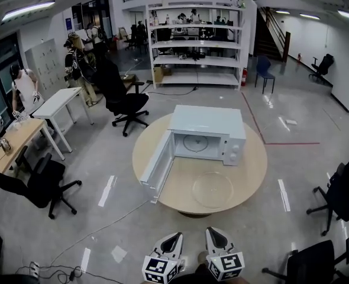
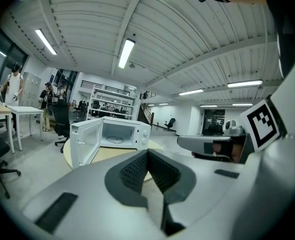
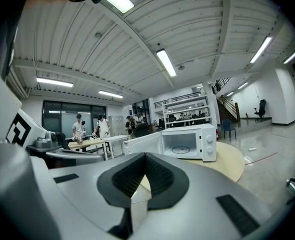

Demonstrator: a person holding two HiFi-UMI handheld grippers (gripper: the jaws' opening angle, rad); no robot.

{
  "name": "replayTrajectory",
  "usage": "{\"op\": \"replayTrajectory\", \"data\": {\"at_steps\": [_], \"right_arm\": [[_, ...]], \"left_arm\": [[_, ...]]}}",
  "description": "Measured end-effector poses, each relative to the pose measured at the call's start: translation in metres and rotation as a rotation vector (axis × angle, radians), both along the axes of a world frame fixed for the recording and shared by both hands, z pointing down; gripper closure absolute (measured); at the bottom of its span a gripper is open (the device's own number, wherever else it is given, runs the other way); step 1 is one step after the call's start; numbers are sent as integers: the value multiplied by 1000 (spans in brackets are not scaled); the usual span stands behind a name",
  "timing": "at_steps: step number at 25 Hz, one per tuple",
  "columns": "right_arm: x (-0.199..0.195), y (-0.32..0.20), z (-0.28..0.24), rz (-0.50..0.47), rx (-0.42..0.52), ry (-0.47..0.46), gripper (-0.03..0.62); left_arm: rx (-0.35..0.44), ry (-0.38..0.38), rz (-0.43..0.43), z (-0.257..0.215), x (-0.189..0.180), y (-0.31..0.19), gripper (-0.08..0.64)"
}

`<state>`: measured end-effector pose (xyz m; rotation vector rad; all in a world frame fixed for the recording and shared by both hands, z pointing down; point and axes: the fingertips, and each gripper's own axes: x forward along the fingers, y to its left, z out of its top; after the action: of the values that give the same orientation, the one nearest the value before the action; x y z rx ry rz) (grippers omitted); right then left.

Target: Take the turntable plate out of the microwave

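A white microwave (image 1: 209, 132) stands on a round wooden table (image 1: 254, 167) with its door (image 1: 158, 165) swung wide open to the left. The clear glass turntable plate (image 1: 212, 189) lies on the tabletop in front of it. Inside the cavity only the roller ring (image 1: 195, 142) shows. Both grippers sit low at the head view's bottom edge, well short of the table: my left gripper (image 1: 175, 236) and my right gripper (image 1: 212, 232), each shut with nothing between the jaws. The microwave (image 2: 118, 133) shows far off in the left gripper view, and the microwave (image 3: 185, 143) likewise in the right gripper view.
Black office chairs stand around: one (image 1: 124, 102) behind the table to the left, one (image 1: 41, 182) at the left, two (image 1: 340, 191) at the right. Desks (image 1: 56, 105) and people stand at far left. Cables (image 1: 62, 271) lie on the floor at bottom left. Shelving (image 1: 195, 43) fills the back.
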<state>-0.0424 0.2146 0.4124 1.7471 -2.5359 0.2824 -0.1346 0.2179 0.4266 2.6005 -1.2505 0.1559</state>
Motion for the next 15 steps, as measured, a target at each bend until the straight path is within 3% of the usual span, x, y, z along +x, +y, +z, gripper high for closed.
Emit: {"op": "replayTrajectory", "data": {"at_steps": [15], "right_arm": [[-27, 93, 12, 29, -55, 34, 574]], "left_arm": [[16, -21, 54, 7, -19, 93, 514]]}}
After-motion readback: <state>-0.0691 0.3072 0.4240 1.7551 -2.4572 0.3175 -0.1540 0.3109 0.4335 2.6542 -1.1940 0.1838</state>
